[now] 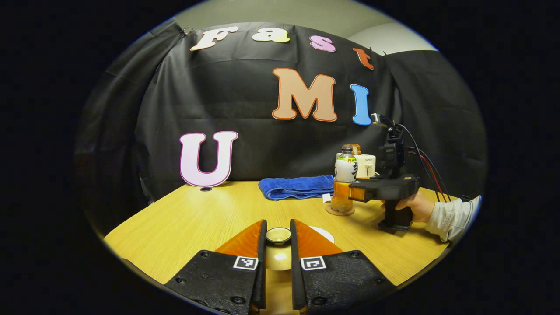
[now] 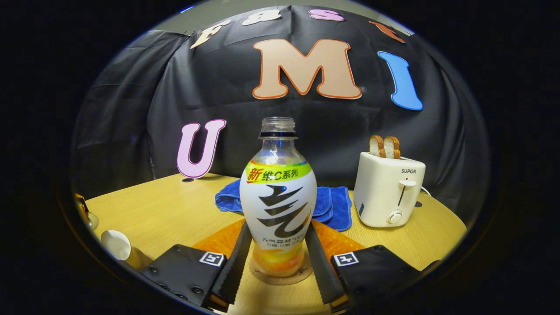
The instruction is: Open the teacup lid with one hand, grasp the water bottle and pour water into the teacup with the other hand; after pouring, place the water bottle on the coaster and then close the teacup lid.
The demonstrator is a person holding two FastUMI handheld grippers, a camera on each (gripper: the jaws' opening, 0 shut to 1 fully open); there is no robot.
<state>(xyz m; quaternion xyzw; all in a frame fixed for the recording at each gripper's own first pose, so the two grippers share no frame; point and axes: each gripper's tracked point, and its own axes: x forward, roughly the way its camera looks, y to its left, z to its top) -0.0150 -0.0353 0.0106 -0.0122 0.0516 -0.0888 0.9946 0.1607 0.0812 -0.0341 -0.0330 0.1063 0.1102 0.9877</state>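
- In the left gripper view, the left gripper (image 1: pixel 278 238) pinched the small round knobbed teacup lid (image 1: pixel 278 235) above the wooden table (image 1: pixel 183 218).
- The right gripper view showed the right gripper (image 2: pixel 277 249) closed around the uncapped plastic water bottle (image 2: pixel 278 205), which stood on a round coaster (image 2: pixel 280 274), and a cream toaster (image 2: pixel 388 192).

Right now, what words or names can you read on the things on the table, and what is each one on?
"SUPOR": on the front of the toaster.
Water bottle: its label carries print that I leave unread; the smallest line is too small to read anyway.
Left gripper and right gripper: square patterned markers, no words.
Teacup lid: no writing to see.
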